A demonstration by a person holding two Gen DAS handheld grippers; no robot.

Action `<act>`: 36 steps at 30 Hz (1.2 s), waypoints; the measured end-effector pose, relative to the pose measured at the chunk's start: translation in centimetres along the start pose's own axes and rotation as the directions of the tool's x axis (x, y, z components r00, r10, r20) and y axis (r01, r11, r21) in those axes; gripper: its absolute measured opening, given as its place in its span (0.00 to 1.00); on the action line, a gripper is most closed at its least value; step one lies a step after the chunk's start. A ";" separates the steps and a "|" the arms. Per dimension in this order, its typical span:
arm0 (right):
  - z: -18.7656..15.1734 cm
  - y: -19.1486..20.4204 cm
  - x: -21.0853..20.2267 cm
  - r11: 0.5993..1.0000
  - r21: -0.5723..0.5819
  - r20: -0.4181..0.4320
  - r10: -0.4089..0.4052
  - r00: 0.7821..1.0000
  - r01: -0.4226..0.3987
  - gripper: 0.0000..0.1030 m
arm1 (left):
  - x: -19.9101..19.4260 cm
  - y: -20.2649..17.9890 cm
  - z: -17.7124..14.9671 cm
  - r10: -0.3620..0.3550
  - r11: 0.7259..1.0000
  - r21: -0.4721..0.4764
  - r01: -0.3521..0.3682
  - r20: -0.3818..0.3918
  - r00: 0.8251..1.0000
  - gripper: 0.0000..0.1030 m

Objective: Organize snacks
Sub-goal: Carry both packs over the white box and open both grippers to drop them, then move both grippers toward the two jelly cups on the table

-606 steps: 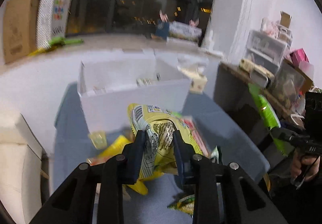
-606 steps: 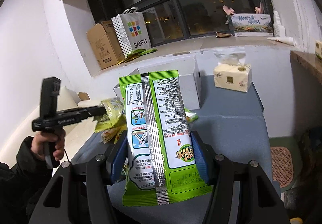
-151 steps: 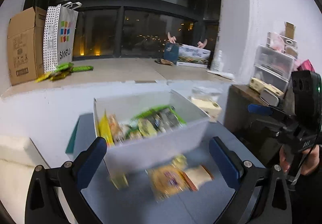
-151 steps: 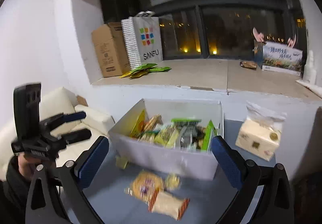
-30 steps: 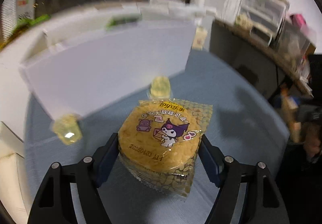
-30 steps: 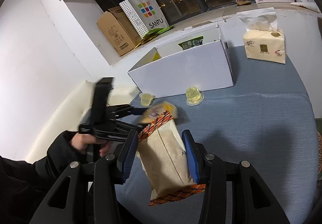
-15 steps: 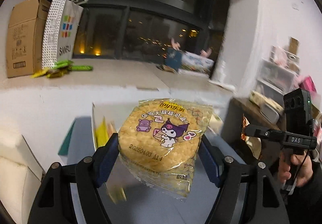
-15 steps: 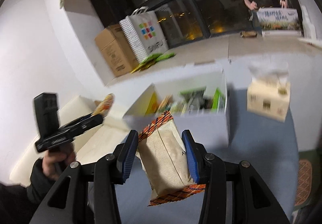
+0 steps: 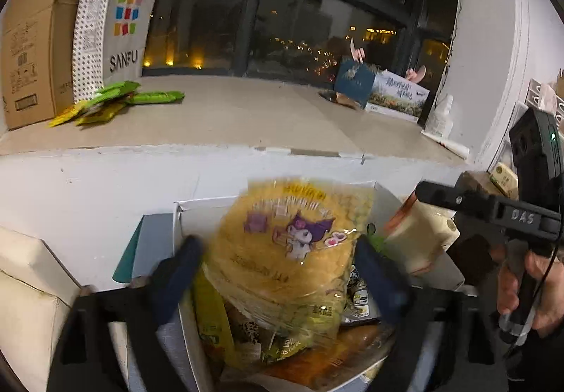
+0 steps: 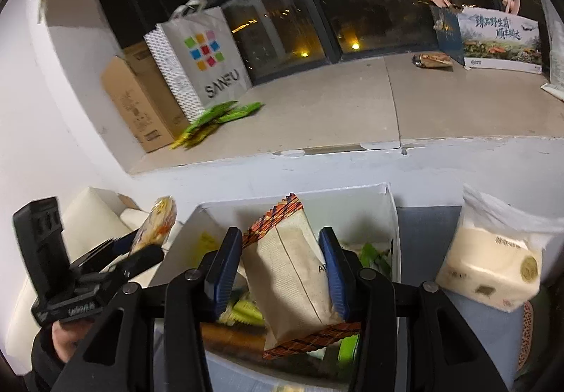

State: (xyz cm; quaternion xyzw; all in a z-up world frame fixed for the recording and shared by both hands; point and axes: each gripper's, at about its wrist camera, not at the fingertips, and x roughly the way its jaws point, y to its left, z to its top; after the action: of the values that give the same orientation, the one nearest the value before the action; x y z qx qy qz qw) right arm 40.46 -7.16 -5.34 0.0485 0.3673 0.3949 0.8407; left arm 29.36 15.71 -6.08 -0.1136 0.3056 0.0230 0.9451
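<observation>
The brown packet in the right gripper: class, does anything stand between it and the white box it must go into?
Nothing visible does. The brown packet hangs in the right gripper directly over the open white box, which has no lid on. Only the snacks already inside lie beneath it.

Dim indoor light falls from above on the pale walls and sill, while the window is black with small city lights and a faint glare. Both fisheye views bow straight lines and go black in the corners. In the left view the near claw and yellow snack smear with motion blur; the right view is mostly sharp.
</observation>
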 end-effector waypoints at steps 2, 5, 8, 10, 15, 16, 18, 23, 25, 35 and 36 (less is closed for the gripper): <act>0.5 0.2 0.7 1.000 -0.019 0.003 -0.021 1.000 0.021 0.88 | -0.2 0.4 -0.2 -0.012 1.000 0.001 0.012 0.012 1.000 1.00; 0.8 0.4 0.1 0.999 -0.018 0.074 -0.028 0.997 0.029 1.00 | -1.4 0.6 -1.0 -0.023 1.000 -0.002 0.023 0.039 0.999 1.00; 0.6 1.0 -0.5 0.999 -0.026 0.052 -0.031 0.998 0.032 1.00 | -3.7 0.5 -2.2 -0.049 0.999 -0.019 0.051 0.079 0.996 1.00; 0.4 1.5 -1.2 0.999 -0.028 0.053 -0.035 0.998 0.037 1.00 | -5.6 0.4 -2.7 -0.055 0.998 -0.026 0.059 0.127 0.990 1.00; -0.7 4.8 -5.4 0.988 -0.132 0.144 -0.055 0.988 0.075 1.00 | -10.9 -0.4 -3.7 -0.088 0.994 -0.042 0.100 0.231 0.969 1.00; -0.9 5.4 -6.2 0.985 -0.150 0.161 -0.060 0.985 0.085 1.00 | -11.9 -0.7 -3.9 -0.100 0.993 -0.036 0.111 0.230 0.968 1.00; -1.9 6.9 -8.2 0.975 -0.195 0.191 -0.068 0.979 0.106 1.00 | -14.2 -1.8 -4.7 -0.099 0.995 -0.001 0.103 0.239 0.966 1.00; -6.2 9.5 -12.0 0.949 -0.294 0.225 -0.051 0.973 0.118 1.00 | -18.6 -4.7 -7.9 -0.081 0.992 0.111 0.055 0.251 0.965 1.00; -8.1 10.1 -13.1 0.942 -0.311 0.219 -0.058 0.974 0.126 1.00 | -19.7 -5.4 -9.2 -0.078 0.991 0.123 0.048 0.250 0.965 1.00; -18.6 10.4 -18.3 0.938 -0.299 0.222 -0.110 0.969 0.175 1.00 | -22.3 -5.8 -16.7 -0.100 0.995 0.051 0.091 0.206 0.974 1.00; -19.4 10.2 -18.6 0.943 -0.286 0.216 -0.109 0.970 0.170 1.00 | -22.3 -5.8 -17.1 -0.098 0.995 0.044 0.091 0.198 0.975 1.00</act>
State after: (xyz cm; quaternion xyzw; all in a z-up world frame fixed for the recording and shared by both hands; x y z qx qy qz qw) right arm 13.55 -17.27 -4.79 -0.0682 0.2199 0.3787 0.8964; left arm 2.06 6.77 -5.39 -0.1086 0.2037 -0.0158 0.9729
